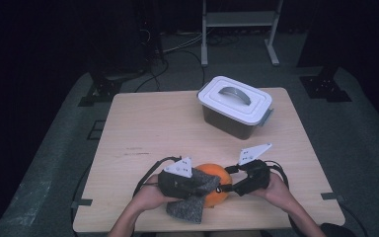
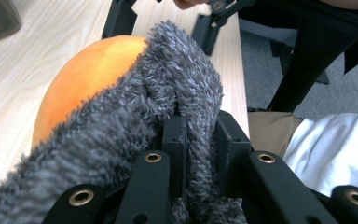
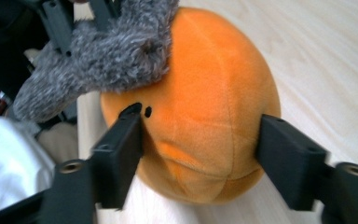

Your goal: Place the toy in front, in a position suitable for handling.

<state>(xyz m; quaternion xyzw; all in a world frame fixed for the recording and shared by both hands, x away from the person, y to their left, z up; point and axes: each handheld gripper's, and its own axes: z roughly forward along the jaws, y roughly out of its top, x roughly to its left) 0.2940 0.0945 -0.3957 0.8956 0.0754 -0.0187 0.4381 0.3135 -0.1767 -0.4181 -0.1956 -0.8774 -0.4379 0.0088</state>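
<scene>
At the near edge of the table (image 1: 143,123), two forearms are seen coming in from below, each hand holding a gripper. The left gripper (image 2: 200,135) is clamped on a grey fuzzy cloth (image 2: 121,135): in the left gripper view a fold of the cloth is pinched between the two black jaws, and the rest is draped over the side of an orange plush toy (image 2: 88,70). In the high view the cloth (image 1: 192,200) is seen hanging from the left gripper (image 1: 197,181) down toward the table edge, with the orange plush toy (image 1: 216,185) just beside and partly under it.

The right gripper (image 3: 200,140) is closed around the plush toy (image 3: 205,102): in the right gripper view one jaw is pressed against each side of the round body, and the cloth (image 3: 107,56) is laid over its upper left part. Small black marks are seen on the toy near the left jaw. In the high view the right gripper (image 1: 233,186) is placed at the toy's right side, facing the left gripper across it.

Farther back, well apart from the hands, a box (image 1: 229,123) with dark walls is set on the table's far right part. It is shut with a white lid (image 1: 217,101) bearing a grey handle (image 1: 234,93).
</scene>
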